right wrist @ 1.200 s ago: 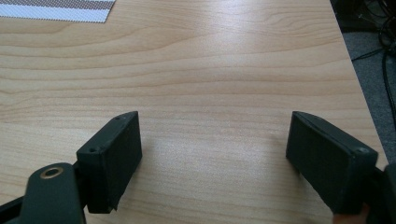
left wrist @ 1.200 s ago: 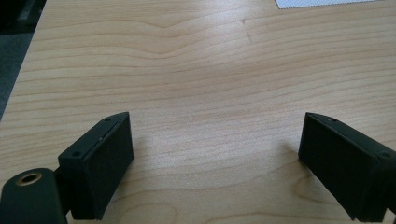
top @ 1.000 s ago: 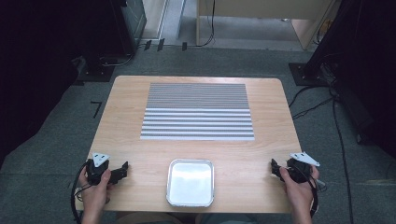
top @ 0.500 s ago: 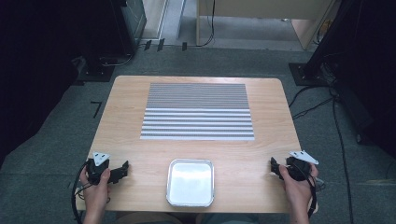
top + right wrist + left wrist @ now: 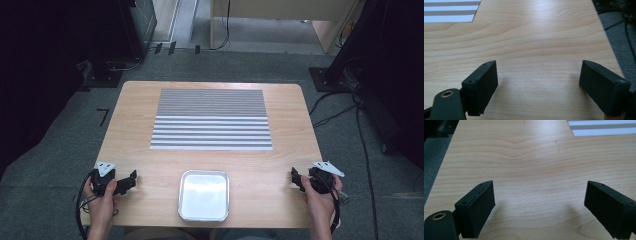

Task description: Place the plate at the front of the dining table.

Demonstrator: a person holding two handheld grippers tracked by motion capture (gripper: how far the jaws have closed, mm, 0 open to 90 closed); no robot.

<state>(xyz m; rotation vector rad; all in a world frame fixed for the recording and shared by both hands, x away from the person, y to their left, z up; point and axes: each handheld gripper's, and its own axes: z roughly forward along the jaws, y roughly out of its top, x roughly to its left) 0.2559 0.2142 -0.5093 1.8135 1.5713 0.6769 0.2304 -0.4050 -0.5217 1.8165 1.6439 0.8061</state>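
High view: metal tray [image 5: 204, 195] at near table [image 5: 150, 160] edge, empty, midway between left gripper [image 5: 131, 181] and right gripper [image 5: 296, 178]. Both grippers rest low on wood, jaws wide apart, nothing held, neither closer. Striped mat [image 5: 212, 119] farther back.

High view looks down on the whole table [image 5: 150, 150]; 2 gripper views skim its wood close, sharing the striped mat [image 5: 212, 120].

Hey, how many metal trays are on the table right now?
1. The metal tray sits at the table's near edge, between the left gripper and the right gripper. It looks empty.
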